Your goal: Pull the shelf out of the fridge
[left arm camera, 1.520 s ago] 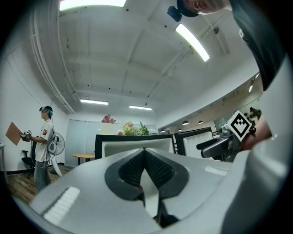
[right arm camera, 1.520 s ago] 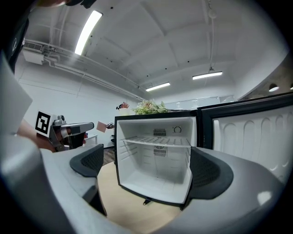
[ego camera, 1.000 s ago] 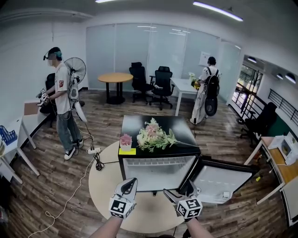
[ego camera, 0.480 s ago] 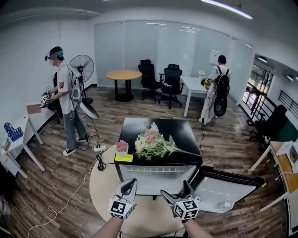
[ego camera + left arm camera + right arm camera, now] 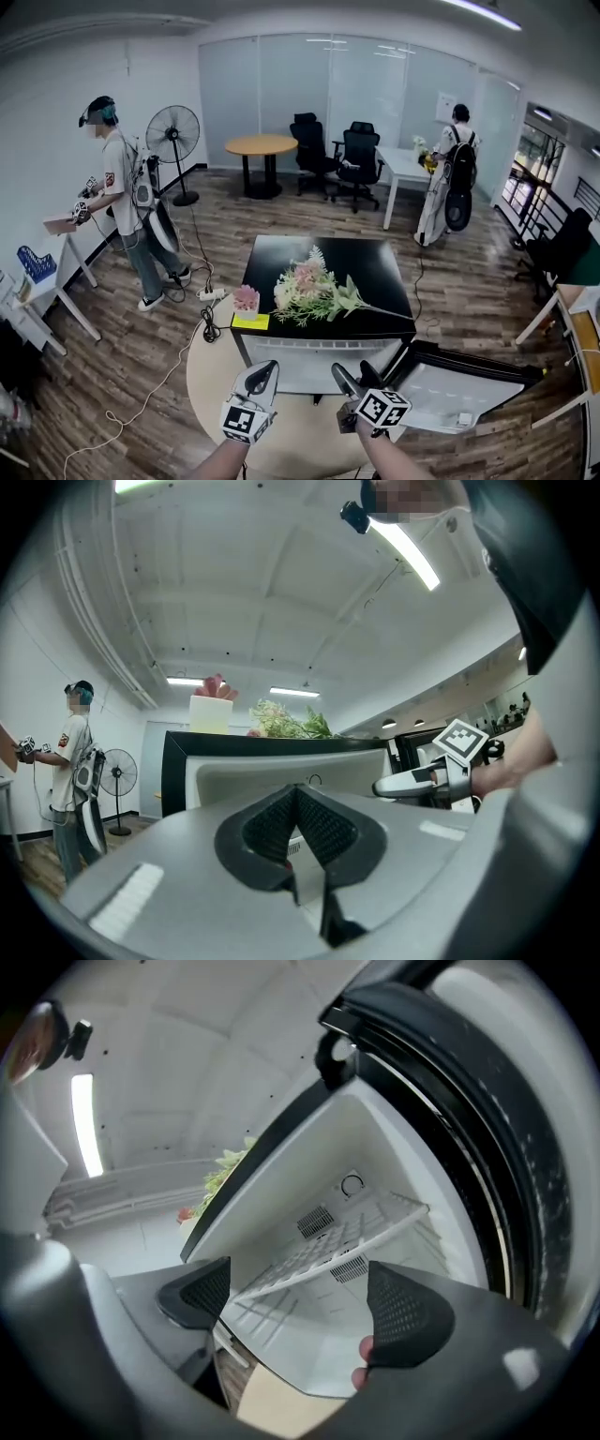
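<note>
A small black fridge [image 5: 375, 267] stands with its door [image 5: 459, 380] swung open to the right. Flowers [image 5: 314, 291] and a pink pot [image 5: 247, 300] sit on top. In the right gripper view a white wire shelf [image 5: 337, 1237] lies inside the white cavity. My right gripper [image 5: 352, 377] is open and rolled on its side in front of the opening. Its jaws have just been closing, and nothing is between the pads [image 5: 405, 1314]; the shelf is farther in. My left gripper [image 5: 264, 370] is shut on nothing, just left of the right one [image 5: 398, 785].
The fridge rests on a round beige surface [image 5: 211, 375]. A cable [image 5: 178, 361] trails across the wood floor at left. A person [image 5: 117, 202] stands by a white desk [image 5: 52, 281] and a fan [image 5: 175, 136]. Another person [image 5: 450, 173], chairs and a round table [image 5: 262, 145] are far back.
My right gripper has rolled onto its side, moved toward the fridge opening, and its jaws have narrowed. The left gripper shifted slightly.
</note>
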Demonstrator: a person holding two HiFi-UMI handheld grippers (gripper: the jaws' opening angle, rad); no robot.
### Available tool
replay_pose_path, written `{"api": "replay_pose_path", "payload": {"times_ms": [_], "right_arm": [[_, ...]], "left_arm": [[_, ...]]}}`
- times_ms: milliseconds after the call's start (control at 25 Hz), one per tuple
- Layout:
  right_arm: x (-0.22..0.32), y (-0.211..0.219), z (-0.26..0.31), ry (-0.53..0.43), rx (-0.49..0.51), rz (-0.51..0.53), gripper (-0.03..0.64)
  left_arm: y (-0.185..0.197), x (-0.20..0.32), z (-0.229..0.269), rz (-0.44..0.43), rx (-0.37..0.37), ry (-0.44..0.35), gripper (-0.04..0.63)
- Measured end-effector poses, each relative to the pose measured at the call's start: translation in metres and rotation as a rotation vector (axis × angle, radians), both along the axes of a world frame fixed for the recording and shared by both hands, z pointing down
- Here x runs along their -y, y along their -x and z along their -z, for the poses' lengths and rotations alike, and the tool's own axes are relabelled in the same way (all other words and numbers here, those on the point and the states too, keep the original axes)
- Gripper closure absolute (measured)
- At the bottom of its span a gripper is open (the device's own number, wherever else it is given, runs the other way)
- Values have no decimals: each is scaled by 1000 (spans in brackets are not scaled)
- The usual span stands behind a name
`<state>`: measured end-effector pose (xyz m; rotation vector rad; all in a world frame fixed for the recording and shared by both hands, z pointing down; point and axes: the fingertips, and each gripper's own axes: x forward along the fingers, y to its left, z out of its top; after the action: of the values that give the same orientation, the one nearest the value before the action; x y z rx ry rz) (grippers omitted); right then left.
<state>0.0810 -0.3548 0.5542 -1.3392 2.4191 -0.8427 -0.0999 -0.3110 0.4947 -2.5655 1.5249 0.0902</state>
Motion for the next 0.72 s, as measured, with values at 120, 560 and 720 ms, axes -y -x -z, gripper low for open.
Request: {"api": "replay_pose_path", "payload": {"times_ms": [120, 560, 720], "right_arm": [[10, 4, -7, 77, 132, 3, 155], [41, 20, -18, 266, 520, 14, 233], [50, 27, -24, 338, 646, 15, 250]], "left_arm": [[2, 0, -2, 5, 4, 6, 595], [2, -1, -2, -6, 8, 4, 595], [6, -4, -5, -5, 4, 11, 595]]}}
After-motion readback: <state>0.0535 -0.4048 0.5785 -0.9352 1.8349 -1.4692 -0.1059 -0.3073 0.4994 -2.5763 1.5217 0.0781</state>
